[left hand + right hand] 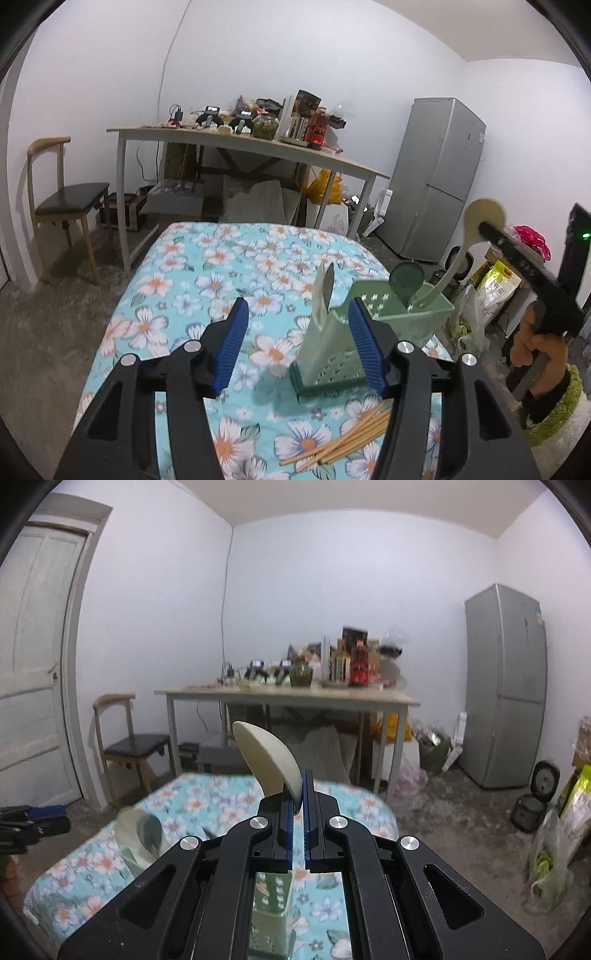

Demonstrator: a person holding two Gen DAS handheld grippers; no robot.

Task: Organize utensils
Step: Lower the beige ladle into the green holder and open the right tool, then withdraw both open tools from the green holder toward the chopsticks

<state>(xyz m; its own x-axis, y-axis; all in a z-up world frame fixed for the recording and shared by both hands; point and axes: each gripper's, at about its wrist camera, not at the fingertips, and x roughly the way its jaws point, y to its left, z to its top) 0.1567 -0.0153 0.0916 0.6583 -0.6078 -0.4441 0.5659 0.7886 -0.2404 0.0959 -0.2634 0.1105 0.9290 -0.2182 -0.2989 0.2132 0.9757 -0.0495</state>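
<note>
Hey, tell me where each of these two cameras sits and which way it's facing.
Left wrist: on the left gripper, open over the floral tablecloth, facing the green utensil holder; the person's hand shows at right.
Right wrist: on the right gripper, shut on the cream spoon, facing the far desk.
Shared: spoon, holder, desk, fridge.

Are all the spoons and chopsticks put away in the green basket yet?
Not yet. A dark green spoon and a metal spoon already stand in the green holder. The right tongs are shut on a cream spoon, its handle dipping into the holder. The left tongs are open and empty. The chopsticks still lie on the flowered cloth.
</note>
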